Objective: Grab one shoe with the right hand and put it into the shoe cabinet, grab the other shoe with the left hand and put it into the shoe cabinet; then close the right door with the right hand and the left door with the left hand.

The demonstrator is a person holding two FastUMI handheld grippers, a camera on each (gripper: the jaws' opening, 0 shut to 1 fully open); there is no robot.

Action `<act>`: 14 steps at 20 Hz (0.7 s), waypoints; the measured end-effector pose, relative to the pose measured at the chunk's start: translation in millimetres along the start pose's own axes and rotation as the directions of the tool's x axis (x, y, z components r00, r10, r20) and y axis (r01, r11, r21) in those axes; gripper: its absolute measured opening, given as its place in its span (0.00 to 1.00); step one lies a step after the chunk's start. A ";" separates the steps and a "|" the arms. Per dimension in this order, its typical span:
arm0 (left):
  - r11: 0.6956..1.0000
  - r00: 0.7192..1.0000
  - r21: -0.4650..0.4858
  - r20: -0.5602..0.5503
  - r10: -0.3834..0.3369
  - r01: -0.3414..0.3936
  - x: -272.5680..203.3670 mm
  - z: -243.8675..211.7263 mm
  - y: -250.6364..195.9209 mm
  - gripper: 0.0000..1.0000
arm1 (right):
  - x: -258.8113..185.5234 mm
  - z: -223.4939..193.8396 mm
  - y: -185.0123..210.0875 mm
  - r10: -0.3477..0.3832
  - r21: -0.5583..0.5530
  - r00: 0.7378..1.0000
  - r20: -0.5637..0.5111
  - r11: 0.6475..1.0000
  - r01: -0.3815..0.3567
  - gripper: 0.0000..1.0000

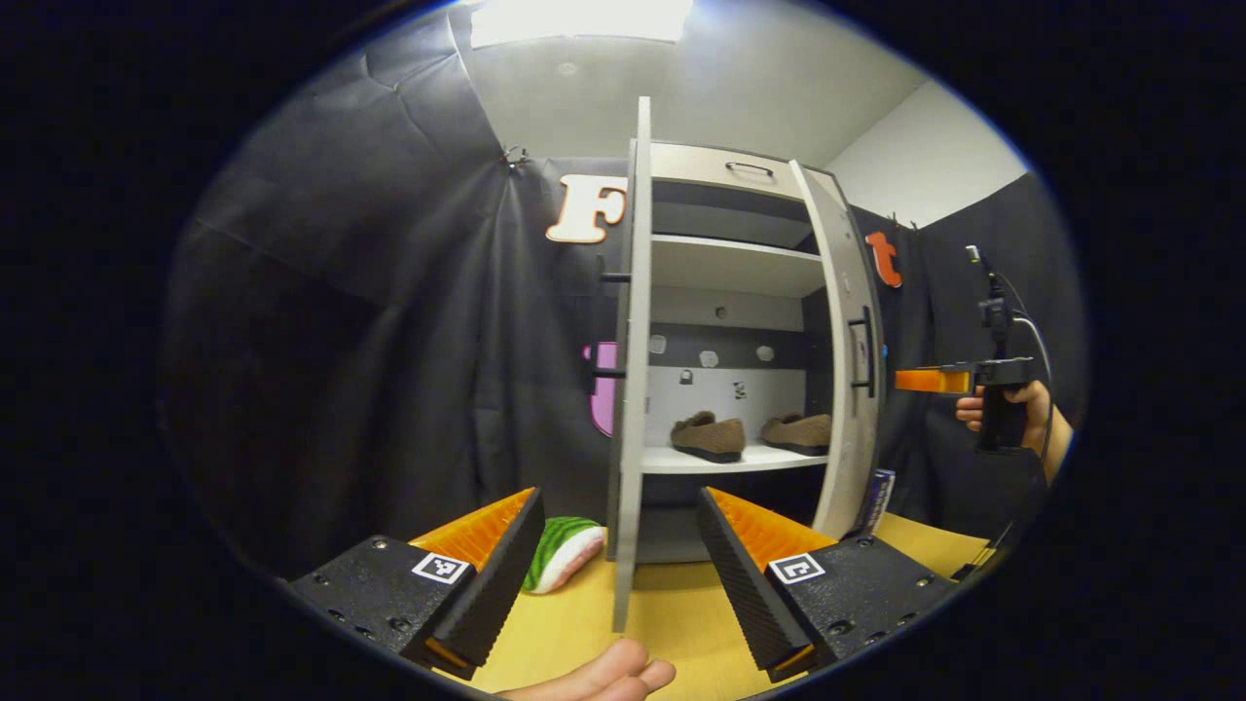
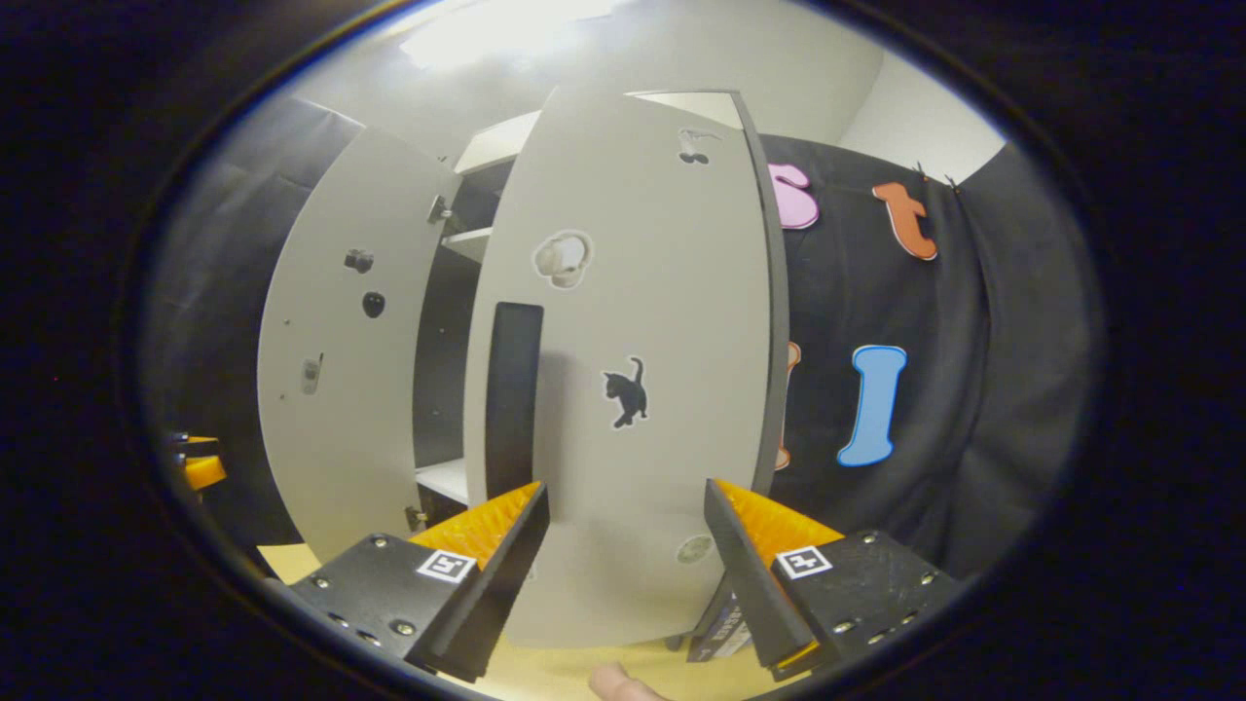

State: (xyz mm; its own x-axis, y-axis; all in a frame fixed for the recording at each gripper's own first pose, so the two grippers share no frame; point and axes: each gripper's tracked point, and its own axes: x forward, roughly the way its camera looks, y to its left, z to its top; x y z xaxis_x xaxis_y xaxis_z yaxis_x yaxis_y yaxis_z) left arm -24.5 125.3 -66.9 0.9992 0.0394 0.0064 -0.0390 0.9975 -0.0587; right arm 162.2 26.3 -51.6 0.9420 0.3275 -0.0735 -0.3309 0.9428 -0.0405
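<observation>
A: Inside the cabinet (image 1: 740,292), on the lower white shelf (image 1: 730,460), both shoes sat side by side, the left shoe (image 1: 709,435) and the right shoe (image 1: 800,432), so by my reading the loading was done and the doors were the job in hand.

B: Agreed. The right gripper (image 2: 623,545) faced the outside of the right door (image 2: 633,370), jaws spread wide and holding nothing, the dark handle (image 2: 513,389) just above its left finger.

A: And that door stood only partly swung in. It looked to need a push on its face toward the frame.

B: The left gripper (image 1: 618,555) had its jaws open too, empty, with the edge of the left door (image 1: 633,370) running down between them.

A: Wide open, that one. I'd guess it waits its turn.

B: On the desk (image 1: 681,613) a green-striped cushion (image 1: 563,551) lay by the door's foot, possibly in the swing path.
</observation>
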 end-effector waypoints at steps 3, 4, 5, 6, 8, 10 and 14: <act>0.999 0.998 -0.004 0.018 0.052 -0.052 13.8 14.0 35.6 0.96 | -17.5 0.8 6.8 -0.003 0.007 1.000 0.015 1.000 0.003 0.96; 0.998 0.998 -0.011 0.027 0.056 -0.055 17.4 17.7 42.8 0.93 | -25.0 -2.8 7.0 -0.020 0.004 1.000 0.015 1.000 0.020 0.96; 0.998 0.997 -0.023 0.033 0.063 -0.062 21.7 20.8 51.2 0.96 | -32.0 -6.8 7.1 -0.033 -0.005 0.999 0.005 0.999 0.033 0.96; 0.997 0.997 -0.035 0.039 0.069 -0.068 27.6 22.8 59.8 0.96 | -39.0 -11.2 8.9 -0.040 -0.003 0.999 -0.006 0.999 0.040 0.94; 0.996 0.996 -0.045 0.036 0.075 -0.074 43.5 24.3 75.1 0.96 | -55.3 -16.2 19.1 -0.020 0.019 1.000 -0.011 1.000 0.021 0.96; 0.997 0.997 -0.062 0.051 0.053 -0.050 62.3 32.5 83.4 0.96 | -68.5 -19.3 27.0 -0.002 0.017 1.000 0.000 1.000 0.002 0.96; 0.999 0.999 -0.041 0.029 0.020 -0.019 102.9 35.1 93.7 0.96 | -91.2 -25.7 34.8 0.006 0.002 1.000 0.005 1.000 -0.006 0.96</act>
State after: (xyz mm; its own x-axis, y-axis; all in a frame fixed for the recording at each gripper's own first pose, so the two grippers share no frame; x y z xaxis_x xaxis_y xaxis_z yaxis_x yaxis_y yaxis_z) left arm 74.4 224.8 -36.8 0.9975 0.0608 0.0346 -0.0571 0.9934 -0.0998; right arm 63.3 27.6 -72.0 0.9403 0.3332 -0.0689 -0.3362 0.9410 -0.0381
